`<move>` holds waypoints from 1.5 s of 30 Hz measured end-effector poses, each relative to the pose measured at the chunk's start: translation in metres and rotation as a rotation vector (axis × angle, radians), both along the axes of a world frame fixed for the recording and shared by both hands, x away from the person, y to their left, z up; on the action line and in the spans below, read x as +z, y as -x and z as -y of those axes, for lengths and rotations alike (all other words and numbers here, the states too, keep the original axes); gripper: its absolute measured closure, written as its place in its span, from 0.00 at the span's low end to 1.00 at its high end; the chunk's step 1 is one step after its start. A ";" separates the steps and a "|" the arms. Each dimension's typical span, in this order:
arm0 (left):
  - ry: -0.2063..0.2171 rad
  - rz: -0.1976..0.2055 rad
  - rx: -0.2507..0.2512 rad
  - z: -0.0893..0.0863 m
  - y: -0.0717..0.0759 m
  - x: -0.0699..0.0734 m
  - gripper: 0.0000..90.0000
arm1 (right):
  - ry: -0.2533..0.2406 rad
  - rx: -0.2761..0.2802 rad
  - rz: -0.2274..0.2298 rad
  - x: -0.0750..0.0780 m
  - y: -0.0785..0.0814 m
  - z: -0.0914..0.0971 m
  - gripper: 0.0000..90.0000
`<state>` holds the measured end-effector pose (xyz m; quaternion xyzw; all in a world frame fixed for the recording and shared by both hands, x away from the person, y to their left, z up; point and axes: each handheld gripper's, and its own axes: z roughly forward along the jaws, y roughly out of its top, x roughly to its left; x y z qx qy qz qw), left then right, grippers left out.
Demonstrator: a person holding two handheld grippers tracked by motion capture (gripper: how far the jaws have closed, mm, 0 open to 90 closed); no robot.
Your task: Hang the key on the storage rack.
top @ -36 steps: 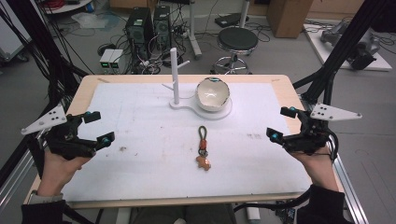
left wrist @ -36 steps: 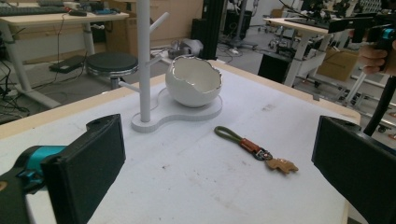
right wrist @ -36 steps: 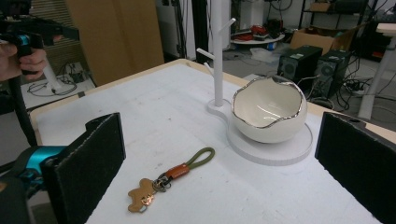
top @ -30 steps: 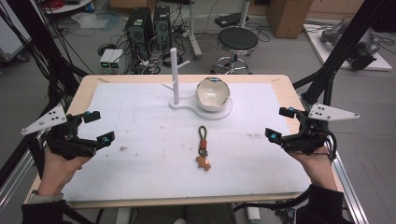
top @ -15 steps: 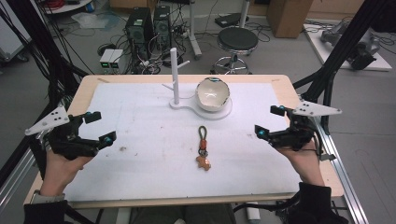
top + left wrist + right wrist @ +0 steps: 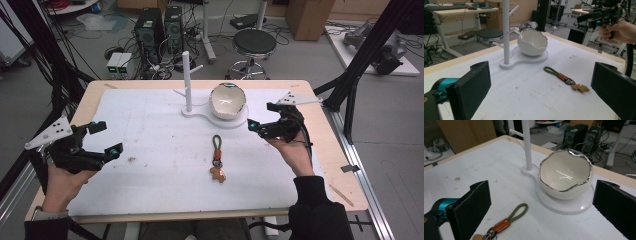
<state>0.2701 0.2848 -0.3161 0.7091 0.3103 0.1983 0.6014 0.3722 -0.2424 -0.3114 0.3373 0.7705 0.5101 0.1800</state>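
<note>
A keychain [image 6: 217, 159] with a green loop, an orange tab and a brown charm lies flat mid-table on the white mat [image 6: 150, 165]. Behind it a white stand [image 6: 187, 80] with side pegs shares a base with an egg-shaped white bowl [image 6: 228, 101] rimmed in silver. My right gripper [image 6: 260, 116] hovers open just right of the bowl, nothing between its jaws. In the right gripper view the bowl [image 6: 565, 176] is close ahead and the keychain [image 6: 506, 222] low left. My left gripper [image 6: 107, 138] stays open and holds nothing at the table's left side, facing the keychain [image 6: 565, 78] and bowl [image 6: 532, 45].
The wooden table edge [image 6: 345, 165] frames the mat. Black frame struts [image 6: 360, 75] rise at both sides. Beyond the far edge stand a stool [image 6: 255, 42] and computer towers [image 6: 160, 25] on the floor.
My right gripper has moved left and away from me, from the table's right edge to beside the bowl. The left gripper has barely shifted. Keychain, stand and bowl have not moved.
</note>
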 end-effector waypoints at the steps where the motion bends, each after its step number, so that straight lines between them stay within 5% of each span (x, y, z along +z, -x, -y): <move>1: -0.002 -0.002 0.000 0.000 0.000 -0.001 0.03 | 0.013 0.004 -0.007 0.000 -0.004 -0.003 0.01; 10: 0.000 0.022 -0.003 -0.004 0.005 -0.001 0.03 | 0.034 0.001 -0.078 -0.012 -0.026 -0.020 0.01; 13: 0.004 0.038 0.010 -0.005 0.007 -0.001 0.03 | 0.075 0.002 -0.187 -0.027 -0.039 -0.031 0.01; 17: 0.002 0.036 0.010 -0.006 0.008 -0.001 0.04 | 0.151 0.003 -0.235 -0.045 -0.048 -0.048 0.01; 21: 0.002 0.029 0.012 -0.007 0.008 -0.003 0.03 | 0.190 -0.023 -0.208 -0.064 -0.050 -0.063 0.01; 28: 0.002 0.017 0.014 -0.007 0.008 -0.005 0.03 | 0.229 -0.082 -0.251 -0.095 -0.059 -0.076 0.01; 30: 0.001 0.016 0.014 -0.007 0.008 -0.005 0.03 | 0.271 -0.124 -0.248 -0.100 -0.060 -0.081 0.01; 35: -0.007 0.014 0.011 -0.007 0.009 -0.006 0.04 | 0.279 -0.113 -0.225 -0.107 -0.061 -0.092 0.01; 38: -0.005 0.018 0.011 -0.007 0.011 -0.006 0.04 | 0.341 -0.130 -0.202 -0.115 -0.061 -0.099 0.02; 45: -0.006 0.012 0.015 -0.009 0.012 -0.007 0.03 | 0.333 -0.114 -0.220 -0.119 -0.063 -0.101 0.12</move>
